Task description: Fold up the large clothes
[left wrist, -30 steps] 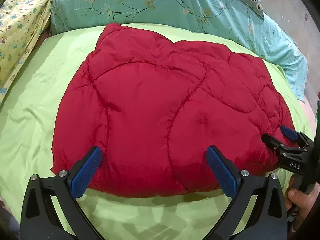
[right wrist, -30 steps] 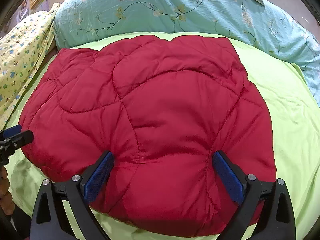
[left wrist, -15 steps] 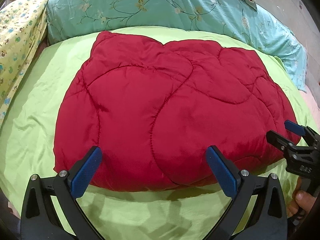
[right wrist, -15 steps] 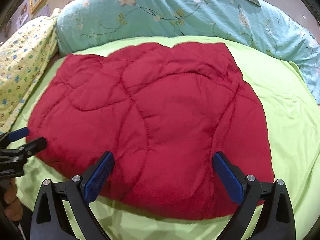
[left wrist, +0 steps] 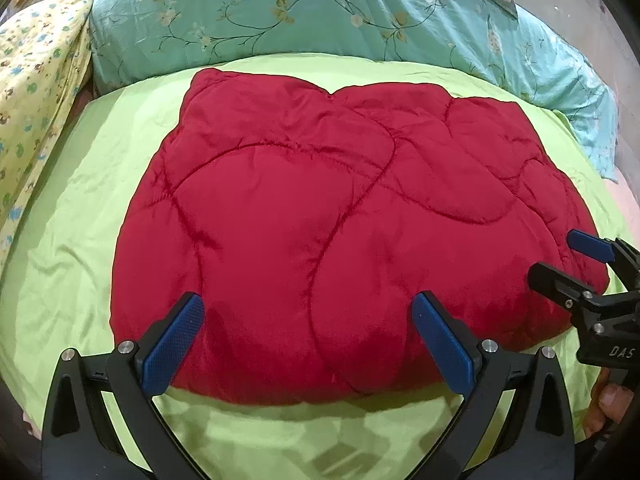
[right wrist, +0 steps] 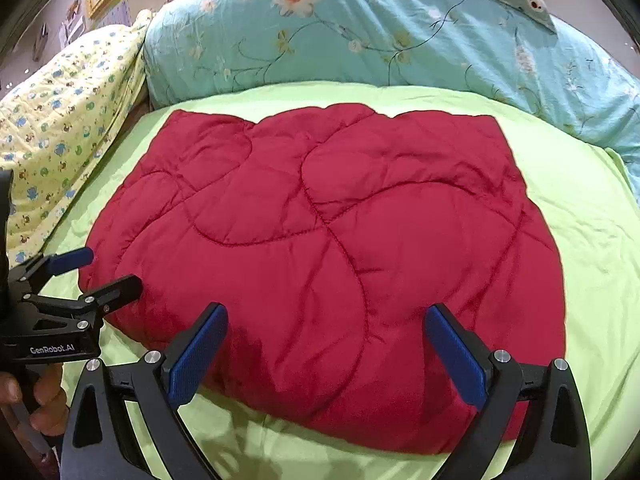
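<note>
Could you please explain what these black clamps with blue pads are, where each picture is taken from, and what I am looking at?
There is no robot: a person holds one two-finger gripper in each hand, with a fisheye camera on each that looks forward along its fingers. The left picture comes from the left gripper, and the right gripper shows at its right edge, with part of a hand below. The right picture comes from the right gripper, with the left one at its left edge. Both are open and hold nothing. On the green sheet lies a folded red quilted garment. Behind it lie a teal floral duvet and a yellow patterned cloth.
</note>
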`<action>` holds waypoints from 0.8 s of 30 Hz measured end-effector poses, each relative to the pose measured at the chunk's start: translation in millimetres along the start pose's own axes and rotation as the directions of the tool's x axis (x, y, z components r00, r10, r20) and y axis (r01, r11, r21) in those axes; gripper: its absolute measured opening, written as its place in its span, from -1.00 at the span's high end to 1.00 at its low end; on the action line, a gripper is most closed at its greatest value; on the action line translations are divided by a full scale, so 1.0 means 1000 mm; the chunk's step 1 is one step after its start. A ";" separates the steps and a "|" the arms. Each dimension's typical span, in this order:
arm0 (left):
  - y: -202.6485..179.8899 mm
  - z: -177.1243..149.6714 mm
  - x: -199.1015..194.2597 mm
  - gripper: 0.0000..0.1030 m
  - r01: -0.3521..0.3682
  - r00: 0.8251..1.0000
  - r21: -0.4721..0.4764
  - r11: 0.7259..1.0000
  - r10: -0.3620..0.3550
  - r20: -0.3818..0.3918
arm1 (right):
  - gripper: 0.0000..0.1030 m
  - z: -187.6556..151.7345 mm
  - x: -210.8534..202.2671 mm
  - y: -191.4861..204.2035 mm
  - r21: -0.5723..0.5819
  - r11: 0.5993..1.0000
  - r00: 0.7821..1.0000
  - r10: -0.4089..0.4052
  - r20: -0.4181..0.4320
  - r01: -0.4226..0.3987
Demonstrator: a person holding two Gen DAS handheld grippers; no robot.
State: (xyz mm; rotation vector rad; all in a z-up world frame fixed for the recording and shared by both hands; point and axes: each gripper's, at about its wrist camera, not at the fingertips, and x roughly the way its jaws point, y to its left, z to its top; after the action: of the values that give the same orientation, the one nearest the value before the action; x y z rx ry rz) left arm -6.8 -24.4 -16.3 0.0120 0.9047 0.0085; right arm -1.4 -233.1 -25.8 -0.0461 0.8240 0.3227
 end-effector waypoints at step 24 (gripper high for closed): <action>0.006 0.042 0.054 -1.00 0.040 0.996 0.007 0.999 -0.039 -0.080 | -0.99 0.032 0.055 -0.046 0.065 0.997 0.996 -0.037 -0.076 0.042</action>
State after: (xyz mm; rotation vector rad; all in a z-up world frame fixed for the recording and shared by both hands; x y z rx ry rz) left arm 59.4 -17.8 -32.3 0.0019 0.9852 -0.0317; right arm 70.8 -257.3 -47.9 -0.0121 0.9066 0.2576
